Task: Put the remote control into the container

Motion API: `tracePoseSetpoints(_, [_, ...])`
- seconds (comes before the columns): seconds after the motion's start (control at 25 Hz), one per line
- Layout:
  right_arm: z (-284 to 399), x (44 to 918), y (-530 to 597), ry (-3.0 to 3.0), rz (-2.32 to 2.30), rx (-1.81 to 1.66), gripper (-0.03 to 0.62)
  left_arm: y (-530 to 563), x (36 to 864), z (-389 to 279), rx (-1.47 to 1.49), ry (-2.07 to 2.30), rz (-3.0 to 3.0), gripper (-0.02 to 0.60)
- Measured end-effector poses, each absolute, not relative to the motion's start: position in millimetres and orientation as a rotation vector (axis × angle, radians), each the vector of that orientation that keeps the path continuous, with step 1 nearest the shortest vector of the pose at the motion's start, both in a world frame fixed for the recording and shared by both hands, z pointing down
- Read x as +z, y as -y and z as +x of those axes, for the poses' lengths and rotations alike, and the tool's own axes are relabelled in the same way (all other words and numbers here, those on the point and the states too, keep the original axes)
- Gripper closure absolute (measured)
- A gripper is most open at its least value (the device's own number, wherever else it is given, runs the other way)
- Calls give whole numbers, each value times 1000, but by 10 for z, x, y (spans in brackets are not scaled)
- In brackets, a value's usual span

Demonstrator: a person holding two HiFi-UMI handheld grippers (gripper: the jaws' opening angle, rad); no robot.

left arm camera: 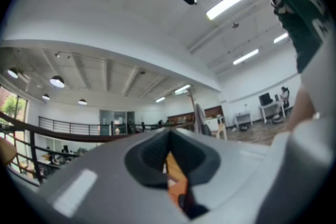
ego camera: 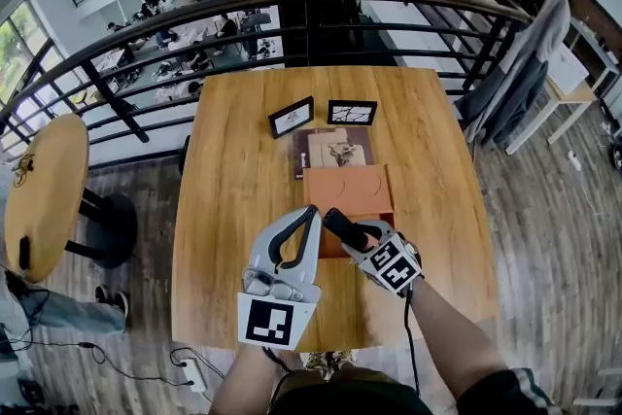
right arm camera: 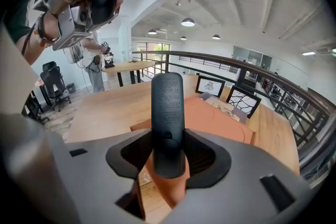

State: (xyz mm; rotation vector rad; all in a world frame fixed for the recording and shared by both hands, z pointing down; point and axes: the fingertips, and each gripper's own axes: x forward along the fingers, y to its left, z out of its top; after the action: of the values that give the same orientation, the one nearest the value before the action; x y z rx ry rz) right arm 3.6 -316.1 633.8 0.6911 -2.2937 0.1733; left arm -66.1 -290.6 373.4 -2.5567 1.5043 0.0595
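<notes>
Right hand-held gripper (right arm camera: 168, 153) grips the remote (right arm camera: 167, 113) over the orange container (ego camera: 355, 191), not in yet; left hand-held gripper (ego camera: 313, 212) pinched closed, empty.

No legible txt or labels anywhere.

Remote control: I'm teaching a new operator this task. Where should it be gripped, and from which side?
Grip the remote control near one end, pads on its two long narrow edges, coming in lengthwise from that end, as the right gripper does. It is a slim bar, so most of its length stays free to enter the container.
</notes>
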Motion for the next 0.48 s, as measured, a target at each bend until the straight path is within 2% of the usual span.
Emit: tracePoseSetpoints(0.48, [112,6655,3197,2188,547,147,396,2995,3771,-729,44,-1537,-2544,581])
